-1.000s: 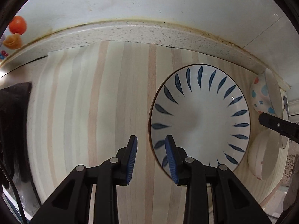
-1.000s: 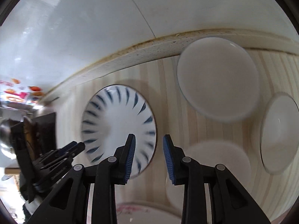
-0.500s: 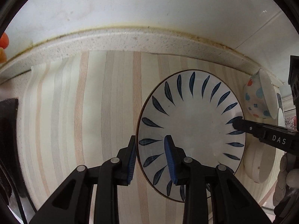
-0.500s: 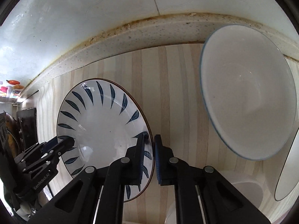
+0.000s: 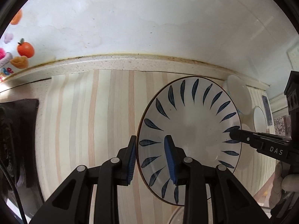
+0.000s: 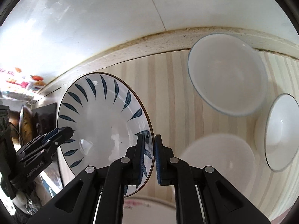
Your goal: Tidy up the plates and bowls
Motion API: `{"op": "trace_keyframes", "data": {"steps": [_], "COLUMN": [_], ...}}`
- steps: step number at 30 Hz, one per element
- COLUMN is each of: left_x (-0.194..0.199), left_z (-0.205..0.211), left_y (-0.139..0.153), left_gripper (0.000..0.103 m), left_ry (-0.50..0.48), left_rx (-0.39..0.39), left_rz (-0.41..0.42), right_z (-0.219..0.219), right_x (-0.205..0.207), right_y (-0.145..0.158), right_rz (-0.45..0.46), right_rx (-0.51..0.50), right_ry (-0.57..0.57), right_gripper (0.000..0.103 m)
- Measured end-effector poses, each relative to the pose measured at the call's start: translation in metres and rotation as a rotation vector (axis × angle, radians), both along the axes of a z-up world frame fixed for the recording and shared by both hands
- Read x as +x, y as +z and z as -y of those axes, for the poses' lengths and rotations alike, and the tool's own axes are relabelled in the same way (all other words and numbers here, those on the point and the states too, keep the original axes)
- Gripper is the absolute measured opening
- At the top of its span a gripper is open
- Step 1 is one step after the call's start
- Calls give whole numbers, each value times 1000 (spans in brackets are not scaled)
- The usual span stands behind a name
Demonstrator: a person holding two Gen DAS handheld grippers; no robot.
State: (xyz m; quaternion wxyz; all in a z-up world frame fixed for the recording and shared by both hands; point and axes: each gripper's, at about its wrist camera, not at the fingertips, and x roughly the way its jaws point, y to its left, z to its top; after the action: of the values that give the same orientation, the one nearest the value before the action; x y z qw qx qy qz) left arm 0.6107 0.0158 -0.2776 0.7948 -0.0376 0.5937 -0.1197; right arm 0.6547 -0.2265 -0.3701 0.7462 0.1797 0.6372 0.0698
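A white plate with blue leaf marks point(image 5: 192, 125) is lifted off the striped counter and tilted. My left gripper point(image 5: 151, 160) straddles its left rim, one finger under and one over, with a gap still showing. My right gripper point(image 6: 149, 153) is shut on the plate's point(image 6: 104, 123) right rim. In the left wrist view the right gripper's fingers point(image 5: 241, 134) show at the plate's far edge. In the right wrist view the left gripper's fingers point(image 6: 61, 132) show at the plate's left rim.
A large white bowl with a blue rim point(image 6: 228, 74) stands near the back wall. A smaller white bowl point(image 6: 280, 132) stands at the right, a white dish point(image 6: 218, 158) in front. A patterned dish rim point(image 6: 147, 205) lies below. A dark stove point(image 5: 18, 140) is at the left.
The right gripper closed on the plate's right rim and the plate rose and tilted. The left gripper moved onto the plate's left rim.
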Motion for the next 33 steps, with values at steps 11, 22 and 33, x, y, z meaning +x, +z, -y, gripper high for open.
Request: {"op": "trace_keyframes", "data": {"steps": [11,22,33], "left_x": [-67,-128,-156], "left_z": [22,50,71], "left_y": [11,-17,-47], "left_gripper": [27,27,27], "left_ry": [-30,-95,-137], "left_rx": [19,51,83], "left_rz": [-6,-79,-141], "right_z": [10,23,33], "right_x": [-86,-169,-217], "right_y": [29,5,-38], "right_rz": [6,-46,-114], "right_rx": [19,46,57], "right_ry": [42,25,-24], "right_gripper": [12,12,12]}}
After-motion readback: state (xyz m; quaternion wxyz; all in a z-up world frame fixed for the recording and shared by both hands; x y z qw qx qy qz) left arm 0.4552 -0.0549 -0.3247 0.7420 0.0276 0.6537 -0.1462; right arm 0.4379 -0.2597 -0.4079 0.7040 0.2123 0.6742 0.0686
